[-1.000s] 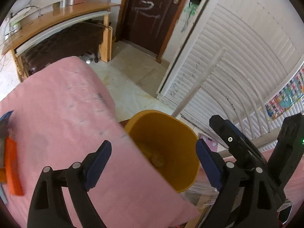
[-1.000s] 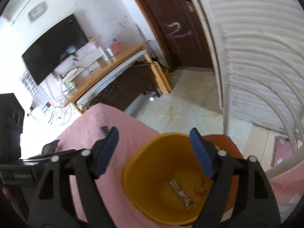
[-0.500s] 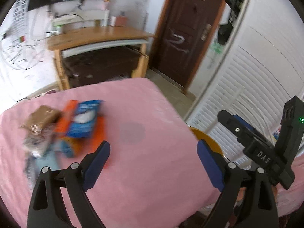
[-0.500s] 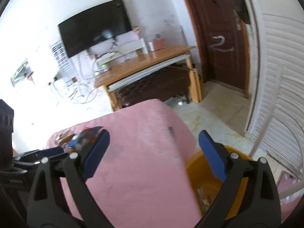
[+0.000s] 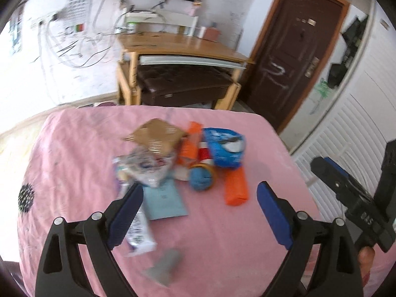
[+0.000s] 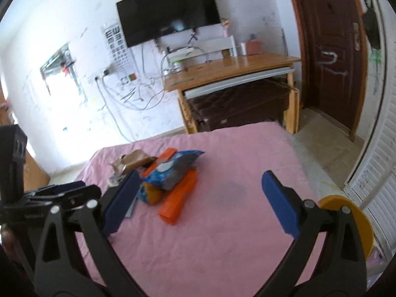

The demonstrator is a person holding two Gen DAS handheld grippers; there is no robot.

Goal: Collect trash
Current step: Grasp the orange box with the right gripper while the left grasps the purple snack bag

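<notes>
A pile of trash lies on the pink cloth (image 5: 222, 242): a blue snack bag (image 5: 224, 149), an orange wrapper (image 5: 236, 189), brown cardboard (image 5: 156, 136), a clear plastic bag (image 5: 146, 167), a light blue card (image 5: 164, 201) and a round blue lid (image 5: 201, 178). A white wrapper (image 5: 139, 232) and a grey scrap (image 5: 163, 264) lie nearer. My left gripper (image 5: 198, 212) is open above the near side of the pile and holds nothing. My right gripper (image 6: 200, 198) has its jaws opening with nothing between them, to the right of the pile. The yellow bin (image 6: 346, 212) peeks out at the cloth's right edge.
Beyond the cloth stands a wooden desk (image 5: 183, 47) with a dark padded stool (image 5: 183, 84) under it. A brown door (image 5: 297, 57) and white louvred doors (image 5: 358, 136) are on the right. A television (image 6: 168, 10) hangs on the far wall.
Both grippers have swung left, away from the yellow bin and over the pink cloth, until the trash pile came into view. The right jaws stand wider than before.
</notes>
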